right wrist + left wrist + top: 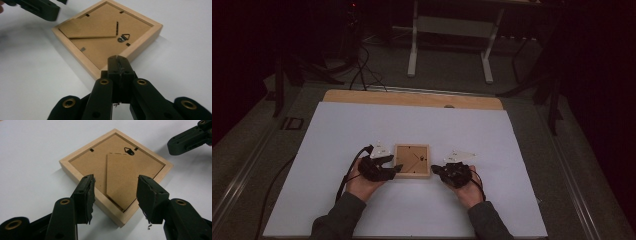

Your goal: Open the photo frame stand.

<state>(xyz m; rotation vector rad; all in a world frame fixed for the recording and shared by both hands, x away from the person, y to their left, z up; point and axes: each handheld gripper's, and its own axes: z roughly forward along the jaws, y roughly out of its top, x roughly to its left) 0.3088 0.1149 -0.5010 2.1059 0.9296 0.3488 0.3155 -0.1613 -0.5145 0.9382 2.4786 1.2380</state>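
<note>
Between the wide left claw (pixel 113 195) and closed, empty right claw (pixel 118 66) lies a face-down picture frame (pixel 117 170).

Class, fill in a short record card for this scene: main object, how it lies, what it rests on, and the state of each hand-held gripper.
Main object: small square wooden picture frame
How it lies: face down, brown backing board up, with a folded-flat stand flap and a metal hanging hook
Surface: white sheet on the table
Left hand-held gripper: jaws open, above the frame's near corner, not gripping it
Right hand-held gripper: jaws shut, holding nothing, tip at the frame's edge; contact cannot be told
Hands: one on each side of the frame
</note>
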